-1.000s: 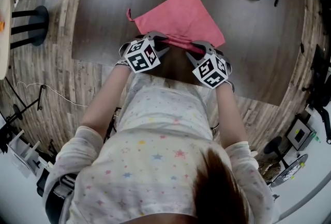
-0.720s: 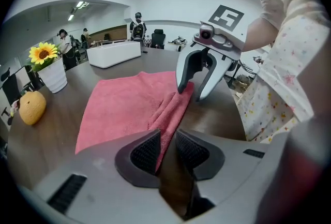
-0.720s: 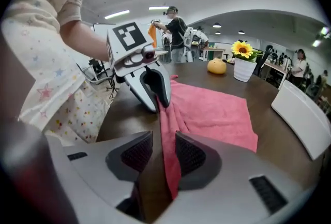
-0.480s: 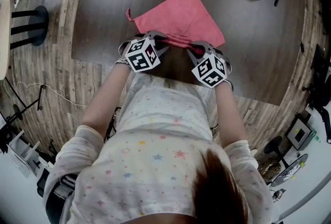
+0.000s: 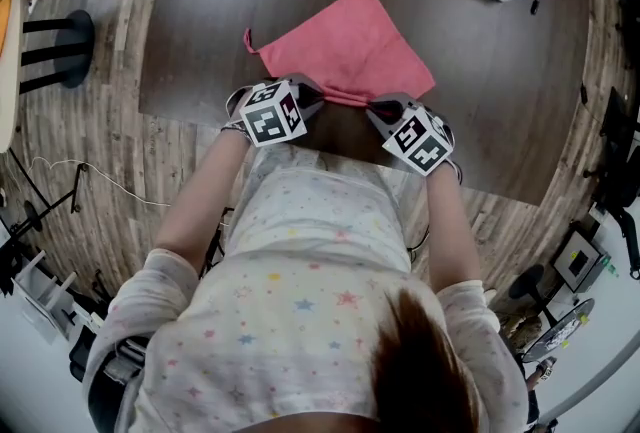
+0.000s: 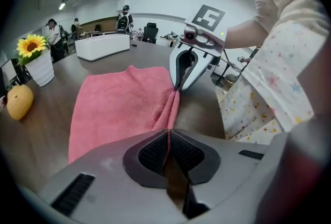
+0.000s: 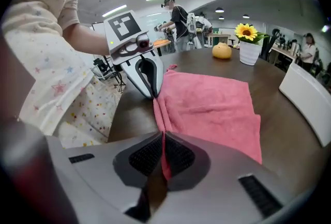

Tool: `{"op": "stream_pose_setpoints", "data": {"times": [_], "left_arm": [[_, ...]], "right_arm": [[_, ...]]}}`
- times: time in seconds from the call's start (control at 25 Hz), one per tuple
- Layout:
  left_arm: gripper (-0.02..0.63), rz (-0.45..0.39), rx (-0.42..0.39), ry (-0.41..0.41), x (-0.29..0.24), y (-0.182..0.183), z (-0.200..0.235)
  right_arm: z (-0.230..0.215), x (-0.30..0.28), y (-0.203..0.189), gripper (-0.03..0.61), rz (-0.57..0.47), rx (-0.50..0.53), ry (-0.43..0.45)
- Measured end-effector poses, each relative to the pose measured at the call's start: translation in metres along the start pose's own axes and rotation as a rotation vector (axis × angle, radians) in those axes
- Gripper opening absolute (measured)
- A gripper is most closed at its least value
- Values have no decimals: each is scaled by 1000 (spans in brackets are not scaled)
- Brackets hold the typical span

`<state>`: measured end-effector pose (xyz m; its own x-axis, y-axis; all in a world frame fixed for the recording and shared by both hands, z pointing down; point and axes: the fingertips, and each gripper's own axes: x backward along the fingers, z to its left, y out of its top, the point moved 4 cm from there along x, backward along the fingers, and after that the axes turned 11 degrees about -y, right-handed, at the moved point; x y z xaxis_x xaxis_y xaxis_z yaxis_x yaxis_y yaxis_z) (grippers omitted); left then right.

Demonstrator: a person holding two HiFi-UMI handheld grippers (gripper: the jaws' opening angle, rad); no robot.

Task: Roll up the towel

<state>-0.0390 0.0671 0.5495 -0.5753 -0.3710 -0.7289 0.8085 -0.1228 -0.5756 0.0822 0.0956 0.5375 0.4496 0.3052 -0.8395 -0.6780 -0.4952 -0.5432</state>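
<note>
Left gripper (image 5: 312,93) and right gripper (image 5: 378,107), in the head view, meet the near edge of the pink towel (image 5: 350,41), which lies spread on the dark table (image 5: 200,31). In the left gripper view its jaws, which have just been closing, pinch a raised fold of that edge. In the right gripper view those jaws are pressed together on the same ridge of cloth, which runs between both grippers.

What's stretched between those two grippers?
The bunched near edge of the pink towel, as the head view and both gripper views show. The left gripper has just closed on it; the right gripper is shut on it.
</note>
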Motion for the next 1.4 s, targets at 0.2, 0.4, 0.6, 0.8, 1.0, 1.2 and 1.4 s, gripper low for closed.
{"op": "stream_pose_setpoints", "data": {"times": [0.2, 0.4, 0.6, 0.8, 1.0, 1.2, 1.4], "left_arm": [[23, -9, 12, -35, 4, 4, -6], [45, 11, -68, 18, 4, 13, 2], [138, 49, -107, 18, -5, 17, 2], [34, -31, 9, 33, 0, 18, 20], [31, -76, 169, -72, 2, 19, 32], [31, -54, 192, -89, 2, 19, 35], [31, -52, 211, -100, 4, 19, 38]], "right_arm": [[-7, 4, 2, 12, -14, -197, 101], [-28, -3, -3, 11, -22, -484, 183], [-40, -3, -6, 11, -30, -613, 185], [-44, -4, -5, 12, -37, -623, 152], [-51, 10, 4, 46, -88, -444, -11], [-38, 25, 24, 55, -144, -184, -106], [-11, 31, 52, 31, -230, -48, -51]]}}
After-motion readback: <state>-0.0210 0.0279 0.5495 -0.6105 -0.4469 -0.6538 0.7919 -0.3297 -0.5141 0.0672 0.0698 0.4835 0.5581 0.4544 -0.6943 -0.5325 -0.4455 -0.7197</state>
